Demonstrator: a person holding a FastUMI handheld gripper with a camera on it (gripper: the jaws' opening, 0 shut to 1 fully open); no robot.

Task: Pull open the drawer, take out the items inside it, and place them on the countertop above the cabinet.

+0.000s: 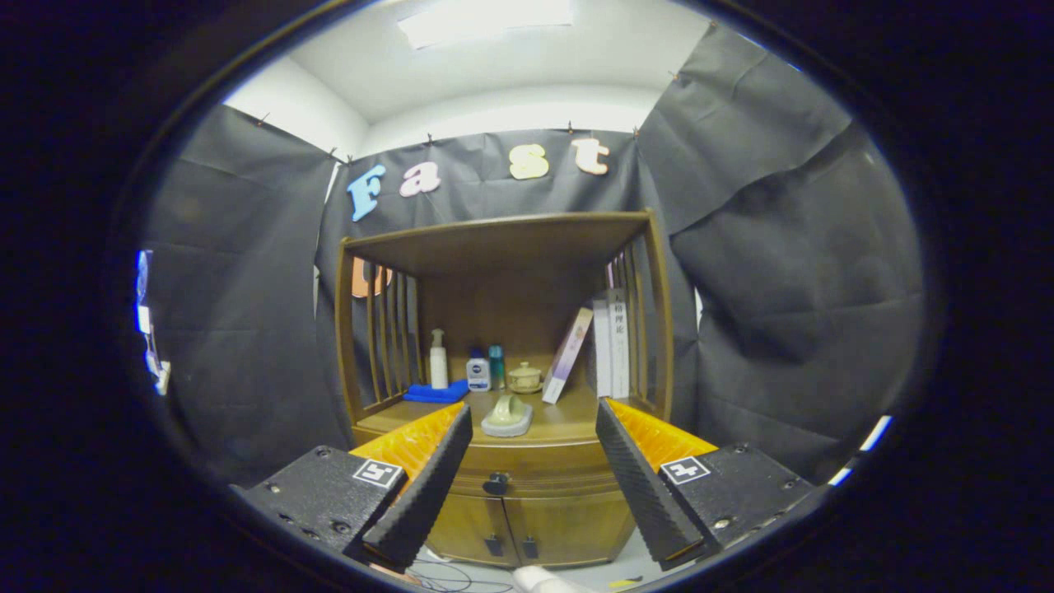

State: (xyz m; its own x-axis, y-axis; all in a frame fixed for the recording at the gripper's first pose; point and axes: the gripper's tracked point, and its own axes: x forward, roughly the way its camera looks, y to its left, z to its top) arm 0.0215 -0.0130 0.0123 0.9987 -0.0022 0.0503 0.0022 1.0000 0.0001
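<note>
Centrally, in the lower middle of the frame, the drawer (527, 461) is seen shut flush in the wooden cabinet (510, 519), its dark knob (496, 483) facing forward above two small doors. What lies inside it cannot be told. On the countertop (568, 420) just above, a pale green dish-like item (507, 416) is seen near the front edge; behind it a pump bottle (438, 359), a blue cloth (435, 394), two small bottles (486, 369), a lidded cup (524, 377) and leaning books (597, 350) are ranged.

The gripper (533, 416) is held back from the cabinet, its fingers (428, 486) spread wide apart with nothing between them.

Two stages are fitted by this scene: the drawer awaiting a pull with its contents inside, or emptied and pushed closed, its items already up on the countertop.
</note>
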